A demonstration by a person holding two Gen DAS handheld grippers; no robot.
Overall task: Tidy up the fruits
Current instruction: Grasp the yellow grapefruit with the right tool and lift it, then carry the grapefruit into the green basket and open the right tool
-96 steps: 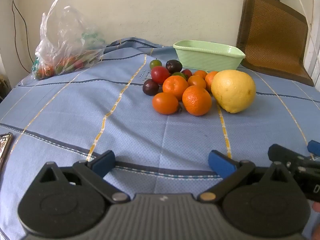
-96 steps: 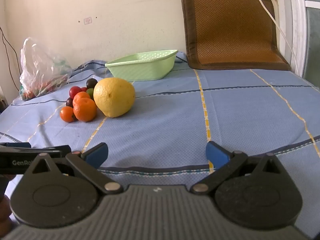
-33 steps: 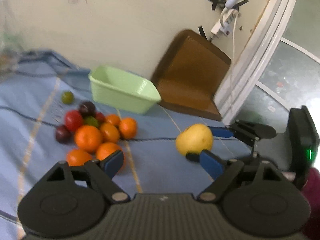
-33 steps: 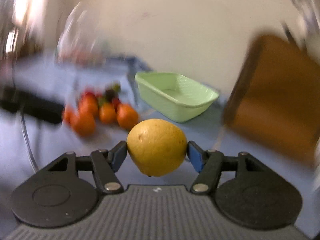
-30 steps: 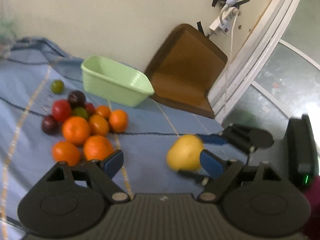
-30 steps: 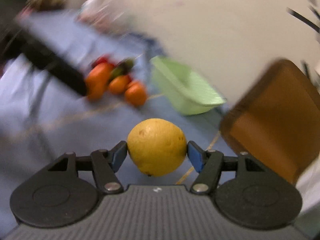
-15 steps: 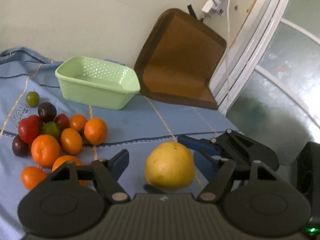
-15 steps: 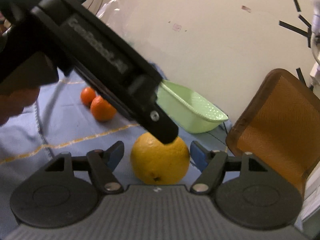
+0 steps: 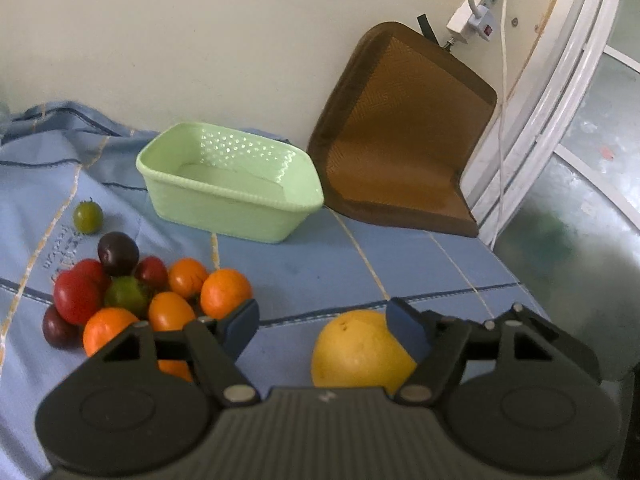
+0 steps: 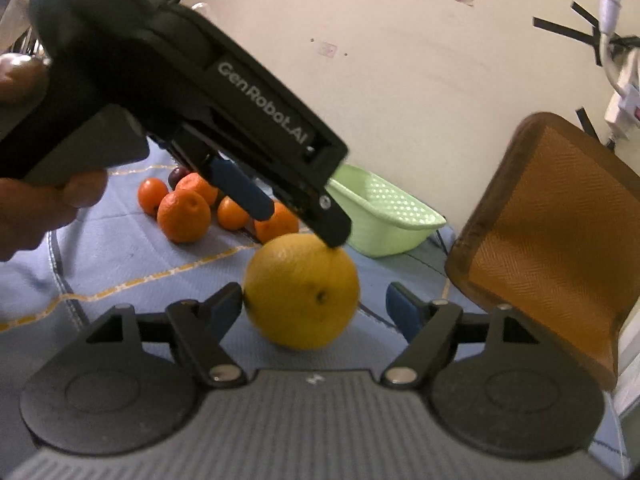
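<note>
The right gripper (image 10: 314, 304) has just been opening: its blue pads stand apart around the large round yellow citrus fruit (image 10: 302, 290), the right pad clear of the peel, the left one just at its side. The fruit rests on the blue striped tablecloth (image 9: 320, 256), near the table's right edge. The left gripper (image 9: 322, 320) reaches over it with jaws apart; its right pad overlaps the fruit's upper side, and whether it touches I cannot tell. A hand (image 10: 40, 208) holds that gripper's black body. Further back on the cloth lies a heap of small oranges (image 9: 226, 292), red tomatoes and dark plums (image 9: 118, 252), with an empty pale green perforated plastic basket (image 9: 232, 208) behind them near the wall. A brown woven seat cushion (image 9: 404, 140) leans against the wall at the back right corner.
</note>
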